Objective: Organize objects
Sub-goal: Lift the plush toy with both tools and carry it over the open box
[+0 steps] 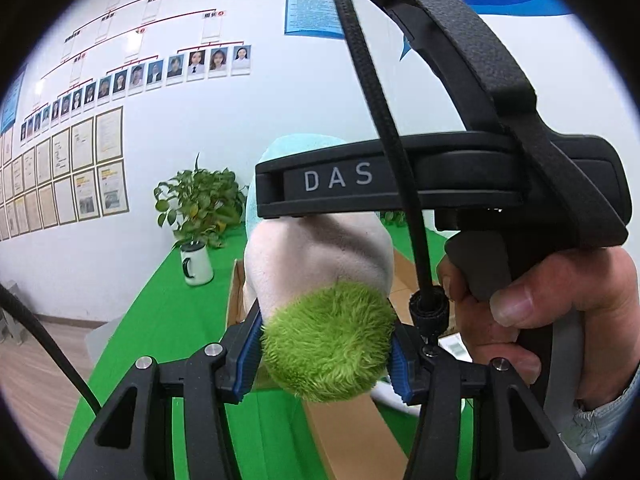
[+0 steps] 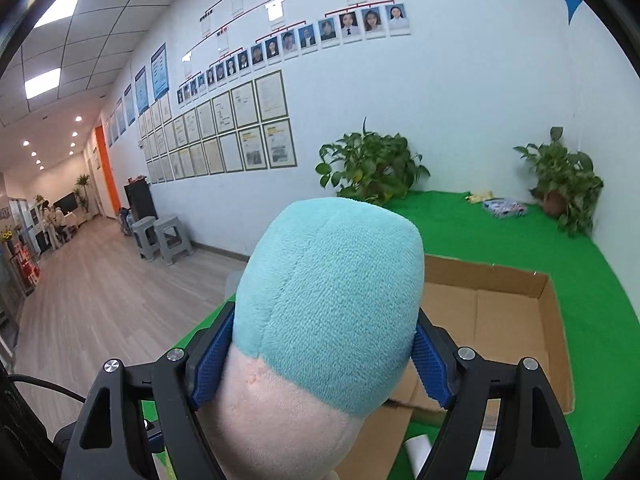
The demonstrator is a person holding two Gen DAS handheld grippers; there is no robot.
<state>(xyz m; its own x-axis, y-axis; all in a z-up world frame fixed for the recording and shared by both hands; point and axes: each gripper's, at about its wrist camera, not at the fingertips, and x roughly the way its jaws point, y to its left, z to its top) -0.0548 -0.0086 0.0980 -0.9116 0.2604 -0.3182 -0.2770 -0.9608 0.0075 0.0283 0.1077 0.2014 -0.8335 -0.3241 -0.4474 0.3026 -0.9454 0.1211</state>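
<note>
A plush toy with a pink body, a teal end and a green furry tuft hangs in the air between both grippers. My left gripper is shut on the green tuft, its blue pads pressing in from both sides. In the right wrist view my right gripper is shut on the plush toy where teal meets pink. In the left wrist view a hand holds the right gripper's black body over the toy. An open cardboard box lies below and beyond the toy.
The box rests on a green table cover. Two potted plants stand along the back wall, one in a white mug. A small patterned packet lies at the back. Grey stools stand on the floor at left.
</note>
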